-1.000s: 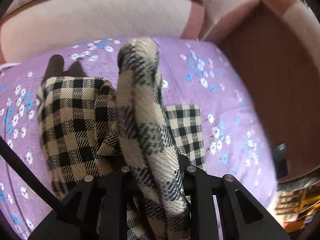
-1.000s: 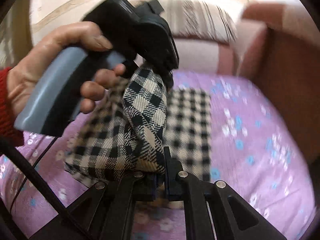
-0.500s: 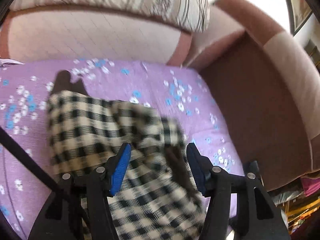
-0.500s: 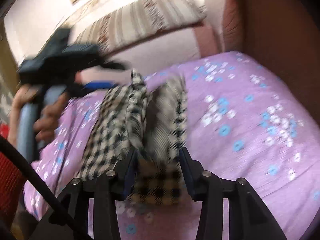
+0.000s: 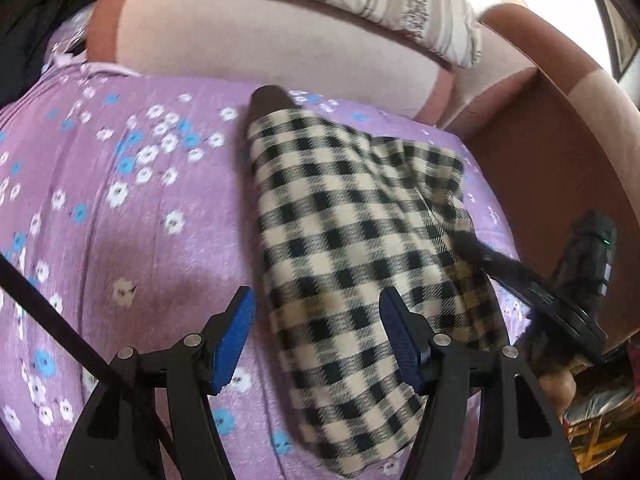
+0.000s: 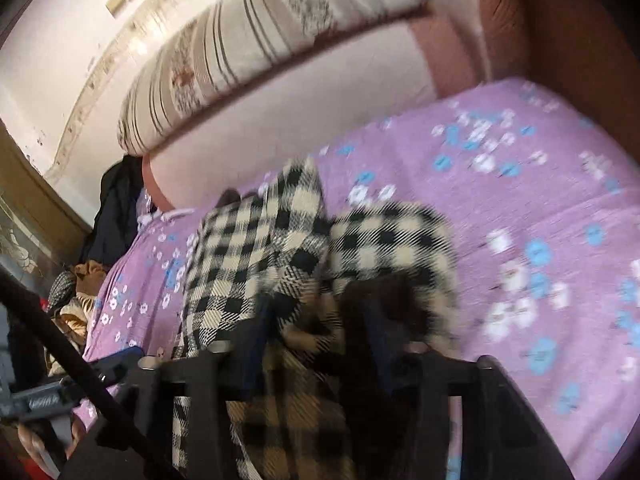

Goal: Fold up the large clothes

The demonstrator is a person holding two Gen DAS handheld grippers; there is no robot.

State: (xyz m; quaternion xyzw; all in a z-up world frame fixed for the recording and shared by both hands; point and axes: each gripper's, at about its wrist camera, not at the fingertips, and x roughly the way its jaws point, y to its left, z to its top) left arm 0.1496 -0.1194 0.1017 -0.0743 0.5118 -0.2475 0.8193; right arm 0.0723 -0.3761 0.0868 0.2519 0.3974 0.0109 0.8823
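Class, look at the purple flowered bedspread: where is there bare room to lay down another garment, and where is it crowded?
Bare bedspread lies left of the checked garment, bordered by the pink backrest behind. A second free patch runs between the garment and the brown side wall. It is crowded by the clothes heap off the far left end.

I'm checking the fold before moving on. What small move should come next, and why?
Probably smooth the upper flap flat with the open left gripper. The checked garment lies folded on the purple sheet, but its right edge looks rumpled and uneven. The right gripper is too blurred to judge.
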